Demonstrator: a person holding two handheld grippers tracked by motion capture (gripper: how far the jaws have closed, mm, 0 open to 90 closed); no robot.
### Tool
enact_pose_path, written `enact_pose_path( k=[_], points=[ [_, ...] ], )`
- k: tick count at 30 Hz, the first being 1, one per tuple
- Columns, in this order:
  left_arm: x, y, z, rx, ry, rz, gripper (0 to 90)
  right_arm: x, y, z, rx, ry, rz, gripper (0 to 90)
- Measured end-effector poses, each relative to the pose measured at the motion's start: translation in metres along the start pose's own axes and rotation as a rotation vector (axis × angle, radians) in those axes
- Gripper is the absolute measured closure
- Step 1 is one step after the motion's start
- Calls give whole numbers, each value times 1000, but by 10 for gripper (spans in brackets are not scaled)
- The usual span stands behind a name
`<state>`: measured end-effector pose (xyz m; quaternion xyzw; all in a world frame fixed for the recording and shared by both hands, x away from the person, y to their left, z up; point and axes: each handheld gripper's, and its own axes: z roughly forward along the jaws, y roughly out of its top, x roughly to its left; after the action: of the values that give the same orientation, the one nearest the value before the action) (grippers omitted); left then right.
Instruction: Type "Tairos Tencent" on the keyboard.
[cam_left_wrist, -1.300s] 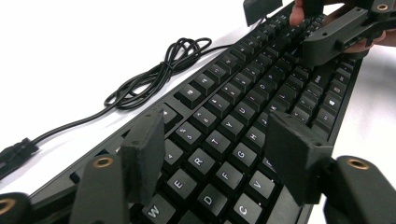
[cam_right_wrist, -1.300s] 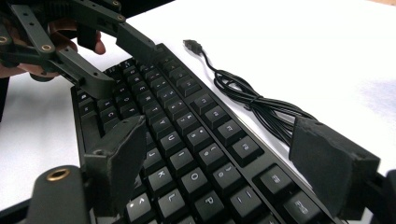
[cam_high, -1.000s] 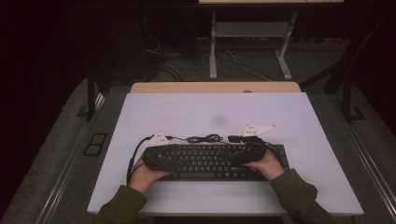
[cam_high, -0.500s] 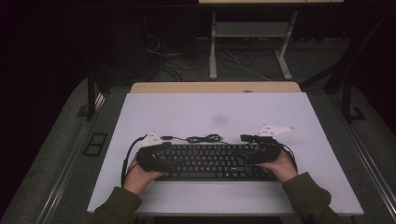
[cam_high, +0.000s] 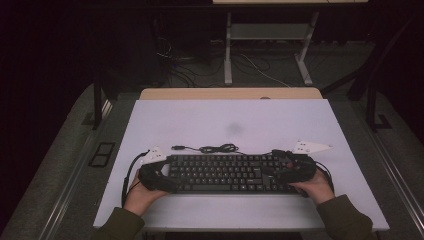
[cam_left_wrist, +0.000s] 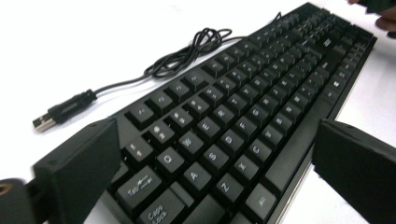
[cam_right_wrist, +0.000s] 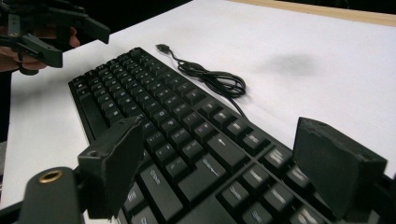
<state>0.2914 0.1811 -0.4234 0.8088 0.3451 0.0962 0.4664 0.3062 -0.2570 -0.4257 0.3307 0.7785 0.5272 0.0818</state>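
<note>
A black keyboard lies flat near the front edge of the white table. Its coiled cable and USB plug rest just behind it. My left gripper is at the keyboard's left end. In the left gripper view its jaws have just been opening and stand wide, with the keyboard between them and no pad pressing on it. My right gripper is at the right end, its jaws wide apart over the keys.
A wooden strip runs along the table's far edge. Beyond it stand the metal legs of a stand, with loose cables on the dark floor. Bare tabletop stretches behind the keyboard. The left gripper shows far off in the right gripper view.
Both hands have slid outward along the keyboard, the left one to the left and the right one to the right. The left jaws have spread apart. The keyboard has stayed in place.
</note>
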Motion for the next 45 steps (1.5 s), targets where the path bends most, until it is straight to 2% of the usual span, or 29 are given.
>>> enact_pose_path(
  k=[9,11,14,19,27,37,45],
  points=[
    [2,-10,-10,-11,20,-10,0,-3,-11,-21,-8,-21,14,154],
    [2,-12,-14,-3,27,-1,0,-3,-13,-25,-5,-29,18,154],
    [1,-14,-19,-14,32,-6,0,-4,-16,-30,-1,-44,1,154],
    [3,-15,-19,-15,32,-10,0,-5,-20,-38,-6,-54,-1,154],
    [4,-15,-19,-18,23,-7,0,-10,-28,-52,-15,-72,23,154],
    [3,-15,-18,-20,17,-3,0,-14,-39,-63,-17,-90,40,154],
    [3,-15,-17,-19,18,-2,0,-15,-39,-63,-21,-93,38,154]
  ],
)
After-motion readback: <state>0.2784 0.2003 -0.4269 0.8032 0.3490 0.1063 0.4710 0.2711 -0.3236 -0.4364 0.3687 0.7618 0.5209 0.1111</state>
